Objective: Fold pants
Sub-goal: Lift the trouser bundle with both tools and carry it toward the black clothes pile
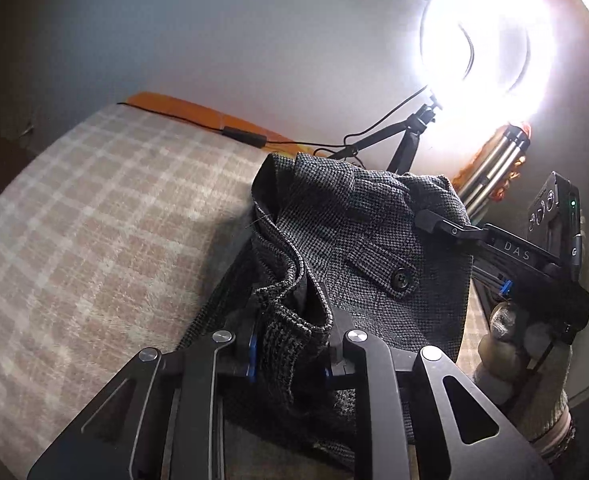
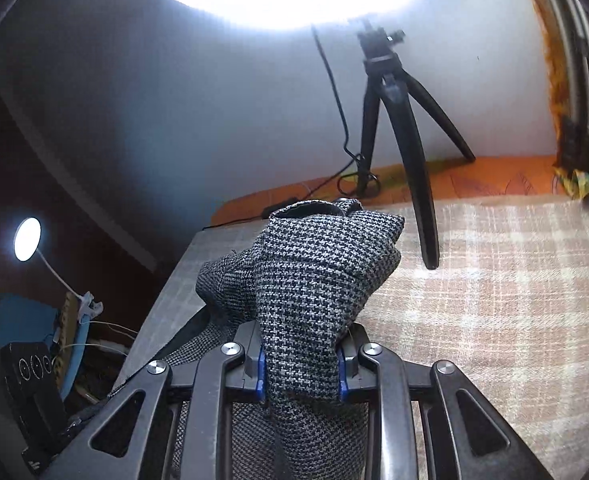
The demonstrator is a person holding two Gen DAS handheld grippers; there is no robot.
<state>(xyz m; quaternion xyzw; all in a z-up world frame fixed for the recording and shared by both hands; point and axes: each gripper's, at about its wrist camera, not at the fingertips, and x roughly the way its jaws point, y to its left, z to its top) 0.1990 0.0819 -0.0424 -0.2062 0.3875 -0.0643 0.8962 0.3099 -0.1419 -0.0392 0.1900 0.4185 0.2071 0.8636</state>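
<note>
Grey houndstooth pants hang bunched above the bed, their waistband and a black button showing in the left wrist view. My left gripper is shut on a fold of the waistband. At the right of that view my right gripper clamps the far edge of the pants, and a gloved hand holds it. In the right wrist view the pants rise in a thick wad from my right gripper, whose blue-edged jaws press on the cloth from both sides.
A beige plaid blanket covers the bed under the pants. At the back, on an orange sheet, stands a black tripod with a bright ring light and a trailing cable. A small lamp glows beyond the bed's left edge.
</note>
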